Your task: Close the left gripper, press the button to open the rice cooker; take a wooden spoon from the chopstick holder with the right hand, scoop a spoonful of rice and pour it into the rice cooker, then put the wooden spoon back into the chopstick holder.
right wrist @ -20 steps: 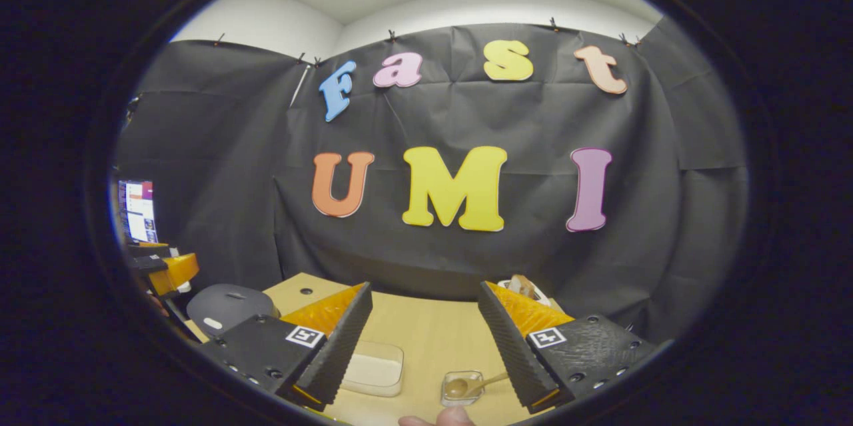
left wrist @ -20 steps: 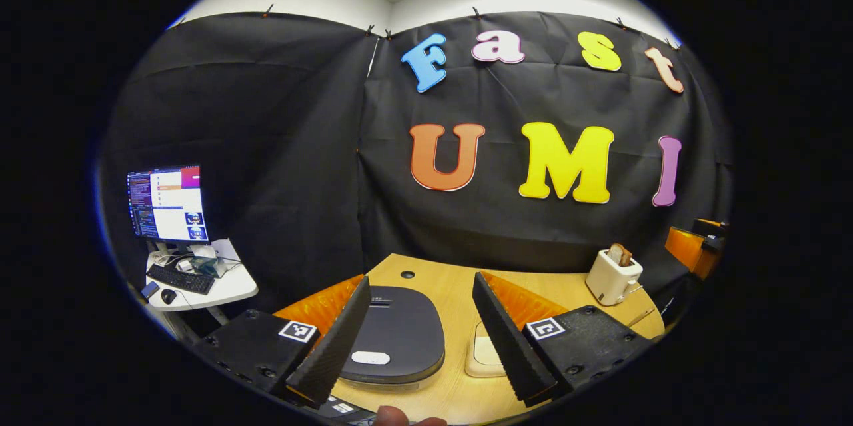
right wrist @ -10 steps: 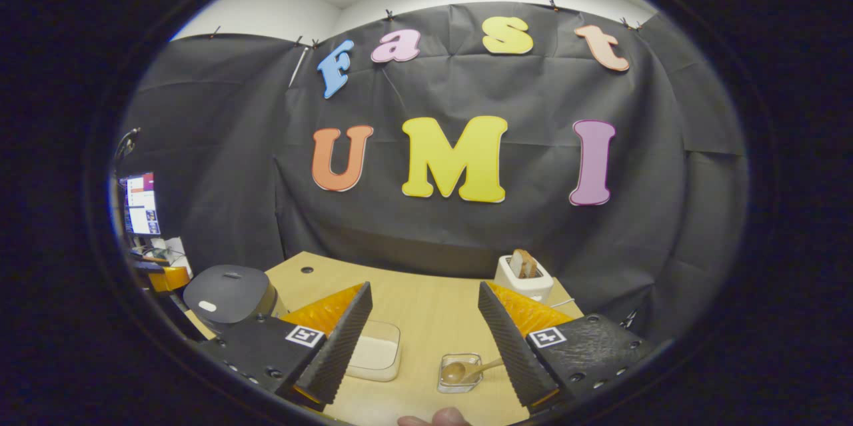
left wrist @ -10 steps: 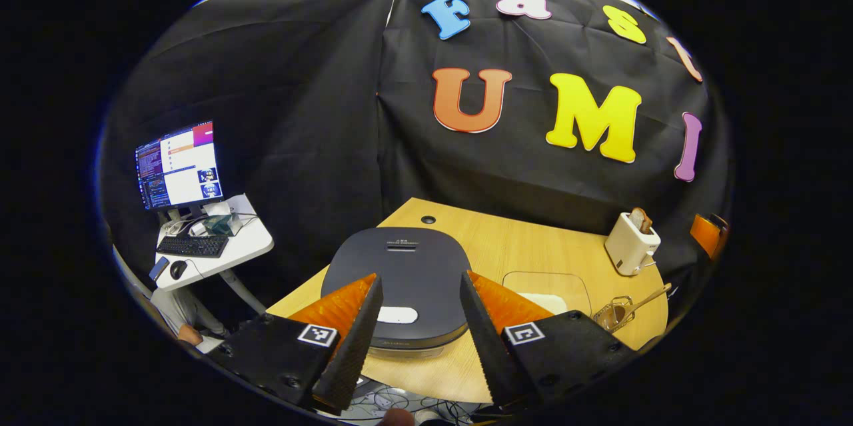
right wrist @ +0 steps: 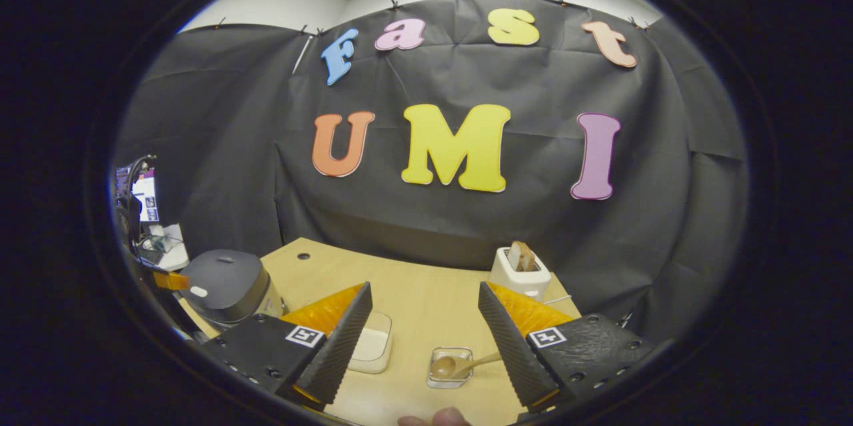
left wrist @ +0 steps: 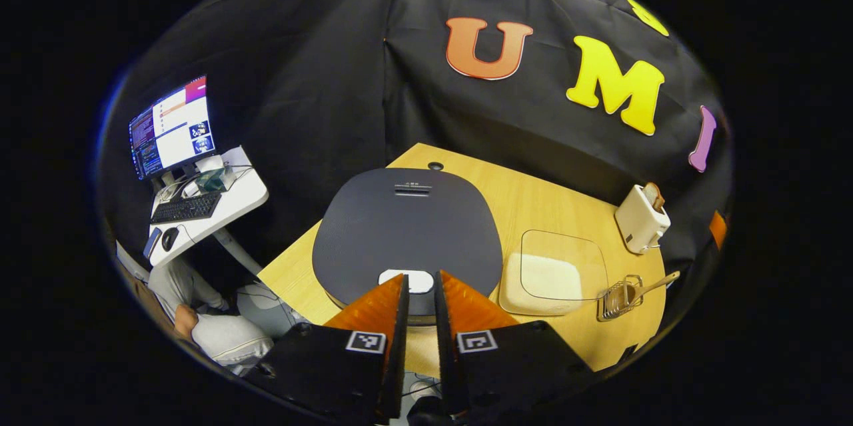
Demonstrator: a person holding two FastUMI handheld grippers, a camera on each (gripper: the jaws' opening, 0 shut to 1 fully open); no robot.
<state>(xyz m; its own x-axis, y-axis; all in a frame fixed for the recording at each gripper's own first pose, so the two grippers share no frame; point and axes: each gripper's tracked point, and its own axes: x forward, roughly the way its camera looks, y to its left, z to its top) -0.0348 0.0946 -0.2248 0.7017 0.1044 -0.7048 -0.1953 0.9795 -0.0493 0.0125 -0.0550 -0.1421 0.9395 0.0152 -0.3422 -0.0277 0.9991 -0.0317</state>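
Wooden tabletop (left wrist: 533, 206) carries everything, largest first: dark rice cooker (left wrist: 406, 233) at the left end, lid down flat, pale button (left wrist: 408, 281) on its near edge. Right of the cooker, a clear shallow tray of rice (left wrist: 552, 274), then the small chopstick holder (left wrist: 618, 297) with the wooden spoon (left wrist: 650, 285) leaning out of it. White toaster (left wrist: 641, 218) sits at the back right, not part of the task.

Left claw (left wrist: 420, 293): fingers drawn nearly together, only a thin slit between them, holding nothing. It hangs just above and in front of the button, tips aimed at it; contact can't be confirmed from this angle.

Right claw (right wrist: 422, 316): fingers wide apart, empty, held over the near edge of the tabletop. In the right gripper view the holder (right wrist: 450, 367) with the spoon (right wrist: 460, 365) lies just ahead between its fingers, rice tray (right wrist: 370, 348) beside its left finger, cooker (right wrist: 226, 286) far left, toaster (right wrist: 521, 271) behind.

Progress, as judged: only the first step looks done, left claw closed. Lid is still down, so the button press is pending. Everything else remains: grab spoon, scoop rice, pour into cooker, return spoon to holder. Early stage.
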